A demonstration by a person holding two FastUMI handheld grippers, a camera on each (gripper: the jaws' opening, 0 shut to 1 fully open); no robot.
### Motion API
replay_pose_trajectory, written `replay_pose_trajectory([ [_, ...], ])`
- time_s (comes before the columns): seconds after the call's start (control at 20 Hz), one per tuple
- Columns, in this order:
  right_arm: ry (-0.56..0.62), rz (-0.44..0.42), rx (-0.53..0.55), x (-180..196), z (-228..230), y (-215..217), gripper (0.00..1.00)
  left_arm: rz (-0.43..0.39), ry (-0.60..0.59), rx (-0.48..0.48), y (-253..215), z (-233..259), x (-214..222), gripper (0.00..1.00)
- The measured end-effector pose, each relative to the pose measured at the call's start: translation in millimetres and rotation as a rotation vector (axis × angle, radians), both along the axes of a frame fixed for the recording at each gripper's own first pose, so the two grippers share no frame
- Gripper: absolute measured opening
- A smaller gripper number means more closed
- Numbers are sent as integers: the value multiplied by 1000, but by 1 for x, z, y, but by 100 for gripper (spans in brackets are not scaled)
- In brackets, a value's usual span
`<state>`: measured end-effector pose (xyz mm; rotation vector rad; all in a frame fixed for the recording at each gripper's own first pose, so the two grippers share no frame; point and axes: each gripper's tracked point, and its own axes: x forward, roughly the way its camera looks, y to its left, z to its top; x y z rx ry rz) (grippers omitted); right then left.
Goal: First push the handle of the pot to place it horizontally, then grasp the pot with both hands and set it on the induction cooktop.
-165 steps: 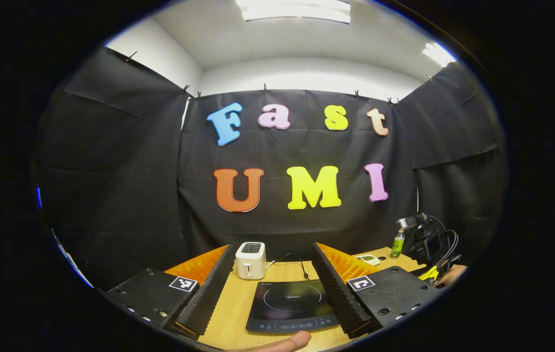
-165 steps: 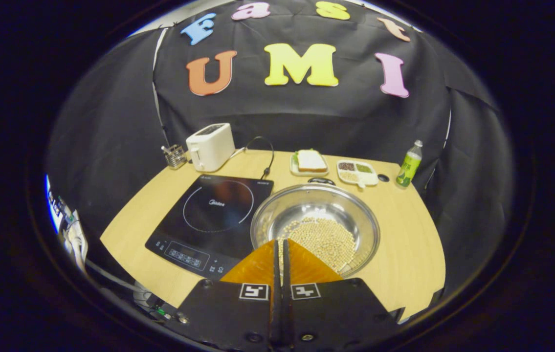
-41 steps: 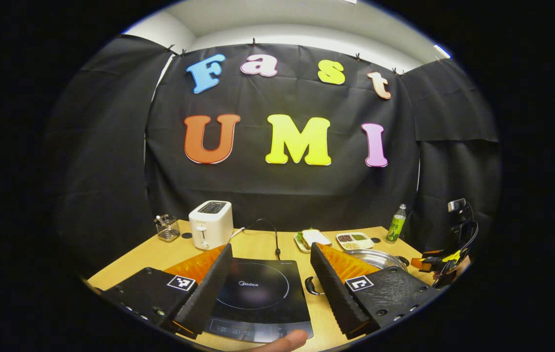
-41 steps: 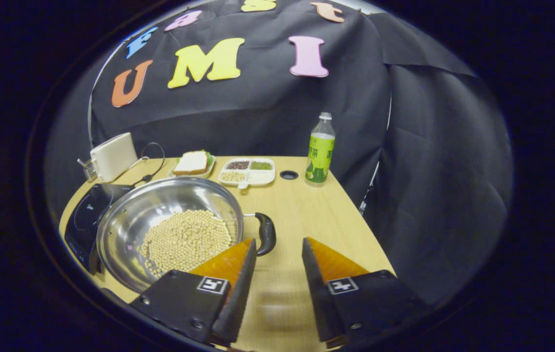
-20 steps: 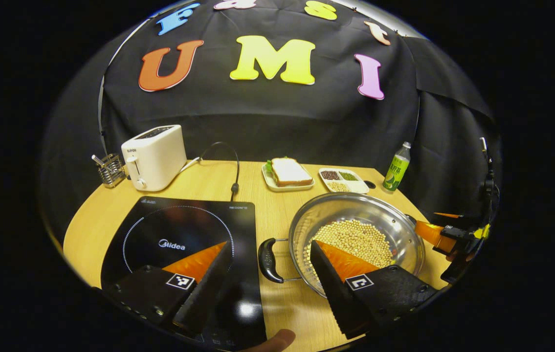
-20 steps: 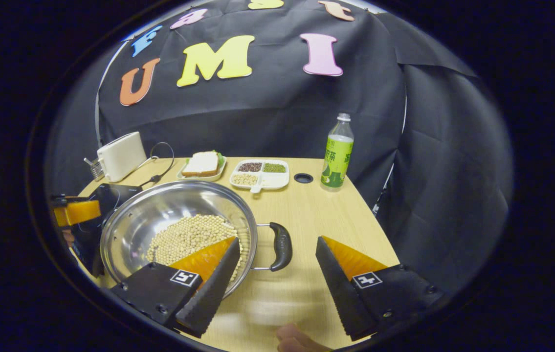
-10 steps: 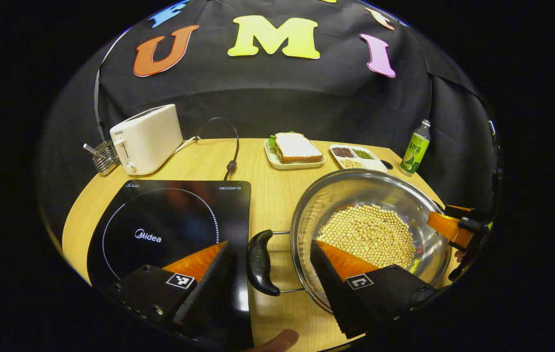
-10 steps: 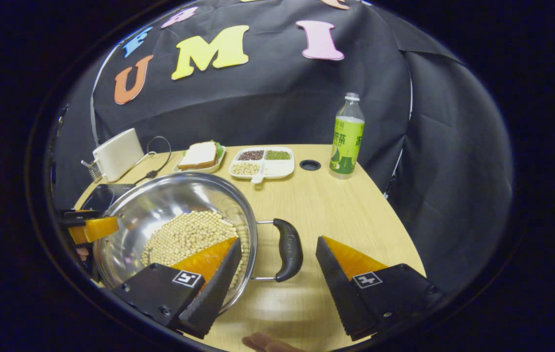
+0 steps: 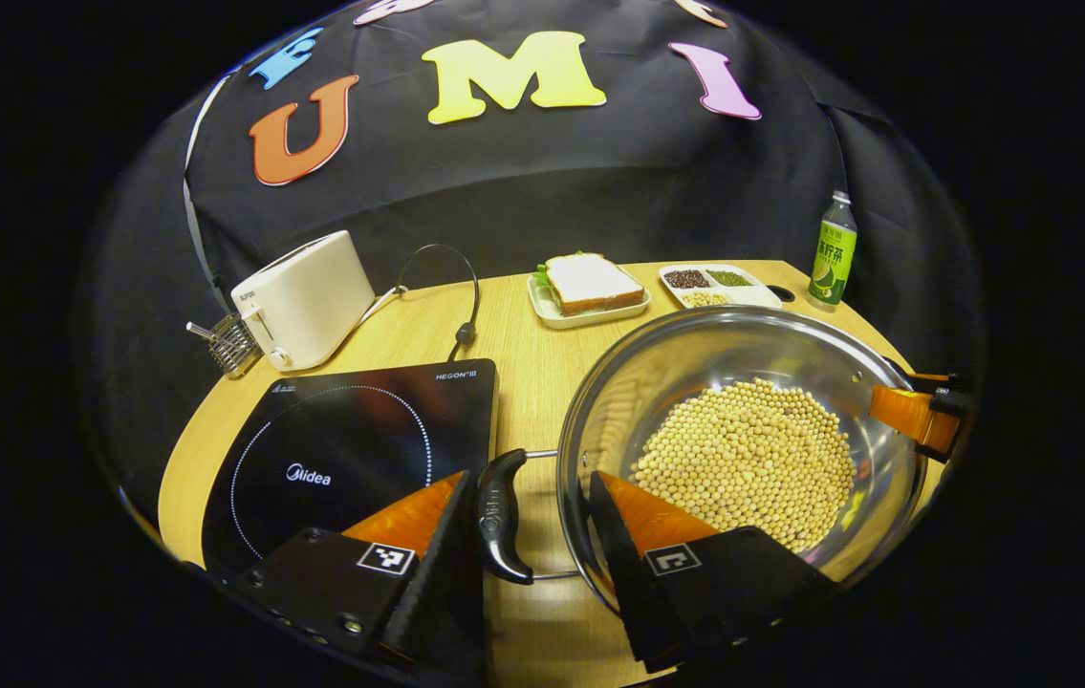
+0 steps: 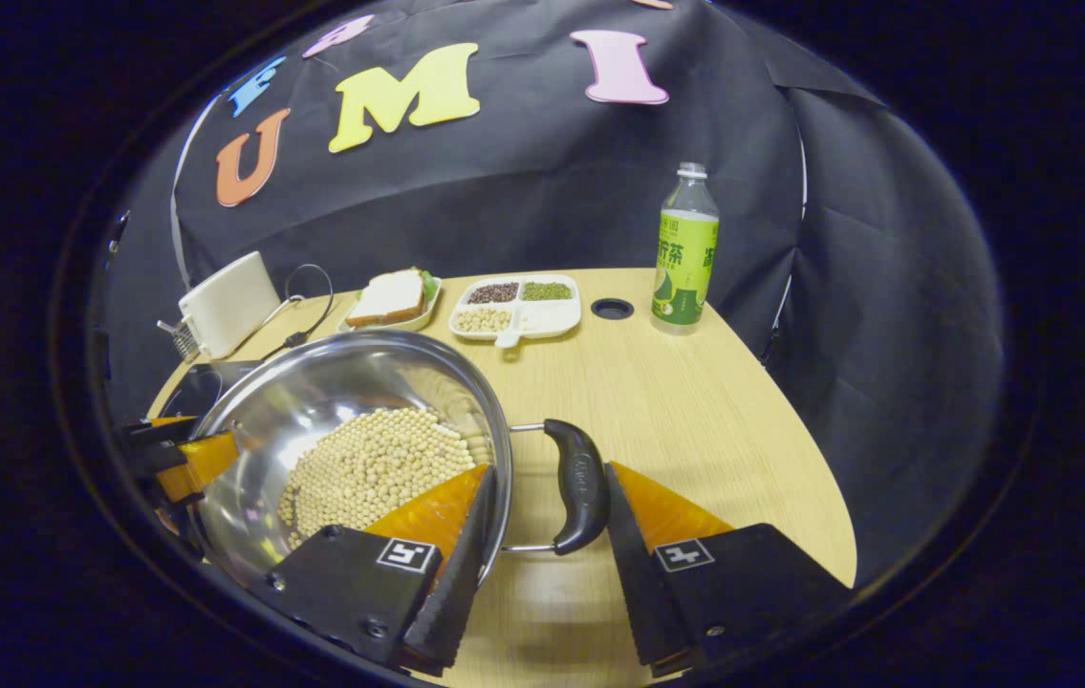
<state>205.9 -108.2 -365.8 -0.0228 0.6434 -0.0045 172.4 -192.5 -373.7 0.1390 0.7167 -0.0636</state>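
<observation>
Since half a second ago you are bringing both grippers down and closing their fingers in around the pot's two handles.

In the left gripper view, your left gripper (image 9: 530, 506) is straddling the near black handle (image 9: 497, 516), fingers narrowed but not clearly pressing, so you are not gripping it yet. The steel pot (image 9: 743, 449), loaded with soybeans (image 9: 748, 459), is sitting on the bench (image 9: 523, 334) just beside the induction cooktop (image 9: 351, 449).

In the right gripper view, your right gripper (image 10: 547, 511) is bracketing the other handle (image 10: 580, 483); one finger looks to be touching it, the other is standing off near the rim.

Judging by the load, the pot will be heavy and the beans will be shifting, so be taking both handles squarely and lifting level.
</observation>
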Motion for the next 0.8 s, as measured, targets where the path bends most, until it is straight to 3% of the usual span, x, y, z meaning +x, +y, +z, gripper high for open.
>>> replay_pose_trajectory([
  [0.05,6,4,-3,0,0,0,67,6,-4,-1,0,1,1,69],
  [0.1,9,1,-3,0,0,0,68,7,0,-9,-1,-1,1,78],
  [0.15,8,-1,-4,0,0,0,69,10,0,-19,0,-1,1,76],
  [0.2,11,-2,-4,0,-1,0,67,11,0,-25,0,0,1,64],
  [0.3,14,-11,-6,-3,0,-1,68,14,-6,-45,-1,0,3,64],
  [0.35,14,-19,-9,-5,1,-2,66,17,-12,-69,-1,3,2,51],
  [0.4,15,-17,-20,-9,1,-4,63,18,-5,-98,-3,3,0,51],
  [0.45,7,-30,-14,-13,3,-7,64,9,5,-119,-6,2,-2,59],
  [0.5,10,-37,-4,-18,3,-9,62,2,2,-126,-8,7,-6,48],
  [0.55,11,-51,6,-25,6,-10,62,-15,-5,-116,-10,11,-9,56],
  [0.8,-23,-86,15,-51,32,-14,64,-59,-53,-130,-13,37,-21,56],
])
